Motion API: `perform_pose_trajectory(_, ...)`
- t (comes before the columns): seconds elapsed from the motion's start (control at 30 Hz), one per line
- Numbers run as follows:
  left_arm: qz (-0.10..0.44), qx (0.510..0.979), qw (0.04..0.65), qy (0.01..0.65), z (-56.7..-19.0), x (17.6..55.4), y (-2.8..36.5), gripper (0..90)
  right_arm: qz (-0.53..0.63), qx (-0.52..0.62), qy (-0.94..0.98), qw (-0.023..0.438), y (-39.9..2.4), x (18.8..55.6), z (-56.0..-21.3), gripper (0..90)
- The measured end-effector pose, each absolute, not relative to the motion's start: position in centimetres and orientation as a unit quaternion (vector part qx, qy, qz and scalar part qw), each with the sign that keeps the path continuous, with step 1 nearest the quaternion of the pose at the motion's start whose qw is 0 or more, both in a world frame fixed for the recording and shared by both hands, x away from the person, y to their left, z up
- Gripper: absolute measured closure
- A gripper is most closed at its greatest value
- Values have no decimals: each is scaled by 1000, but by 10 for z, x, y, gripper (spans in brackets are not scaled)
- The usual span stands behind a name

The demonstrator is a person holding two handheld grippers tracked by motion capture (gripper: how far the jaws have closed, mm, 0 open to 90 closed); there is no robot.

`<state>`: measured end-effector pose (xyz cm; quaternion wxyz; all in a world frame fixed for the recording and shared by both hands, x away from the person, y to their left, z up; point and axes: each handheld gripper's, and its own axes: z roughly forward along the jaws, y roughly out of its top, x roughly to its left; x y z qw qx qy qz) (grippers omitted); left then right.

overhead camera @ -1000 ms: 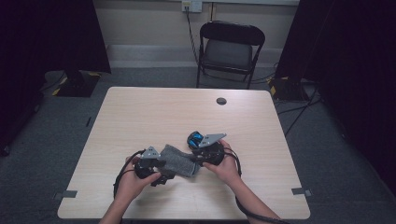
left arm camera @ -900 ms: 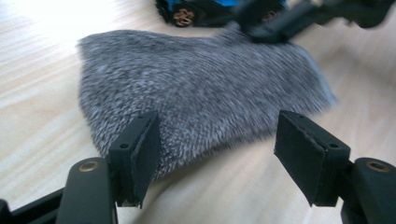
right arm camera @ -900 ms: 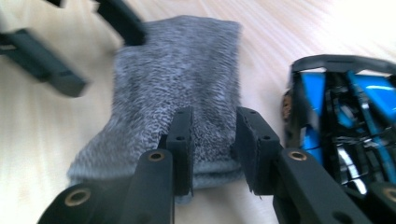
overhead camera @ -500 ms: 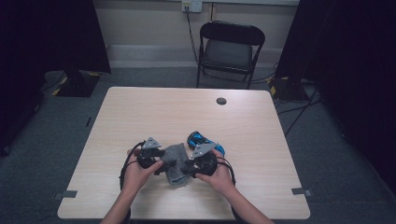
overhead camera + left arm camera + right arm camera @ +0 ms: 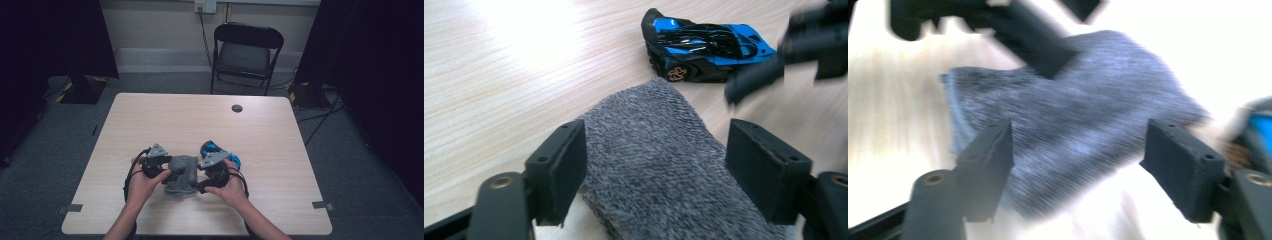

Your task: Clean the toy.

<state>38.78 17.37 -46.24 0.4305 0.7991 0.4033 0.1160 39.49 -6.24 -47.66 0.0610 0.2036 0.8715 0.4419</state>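
I've got both tongs down near the front of the table [image 5: 280, 120], w/ a folded grey cloth [image 5: 181, 173] lying between them. My left tongs [image 5: 654, 165] are spread wide, one jaw each side of the cloth, pads clear of it as far as I can tell; the cloth runs up between them. My right tongs [image 5: 1075, 167] are wide too, cloth sitting in the gap, not pinched. That view is blurred, so edges are rough. From above, left tongs [image 5: 167, 172] sit at the cloth's left edge, right tongs [image 5: 197, 180] at its right, both hands wrapped round the handles. A blue and black toy car [image 5: 706, 45] stands on its wheels just beyond the cloth, close to it, on the right-hand side. Small dark round spot [image 5: 237, 108] on the far part of the table. Folding chair [image 5: 245, 52] behind the table.
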Motion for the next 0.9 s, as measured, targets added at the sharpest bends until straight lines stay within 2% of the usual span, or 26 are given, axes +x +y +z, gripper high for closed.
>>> perform_pose_trajectory(0.17, 121, 805, 419, 401, -463, 378, 168, 169, 442, 238, 858, 103, -95, 407, -465, 219)
perform_pose_trajectory(0.3, 104, 806, 421, 403, -465, 371, 160, 157, 432, 275, 850, 127, -118, 419, -464, 208)
perform_pose_trajectory(0.37, 101, 817, 404, 400, -467, 369, 156, 161, 429, 291, 845, 130, -126, 424, -465, 207)
perform_pose_trajectory(0.5, 103, 827, 382, 400, -473, 366, 153, 284, 424, 310, 839, 140, -134, 434, -469, 208)
perform_pose_trajectory(0.63, 111, 832, 372, 396, -477, 370, 157, 348, 419, 315, 839, 144, -134, 439, -471, 209)
perform_pose_trajectory(0.9, 130, 829, 358, 409, -476, 383, 170, 362, 419, 319, 839, 139, -136, 446, -476, 205)
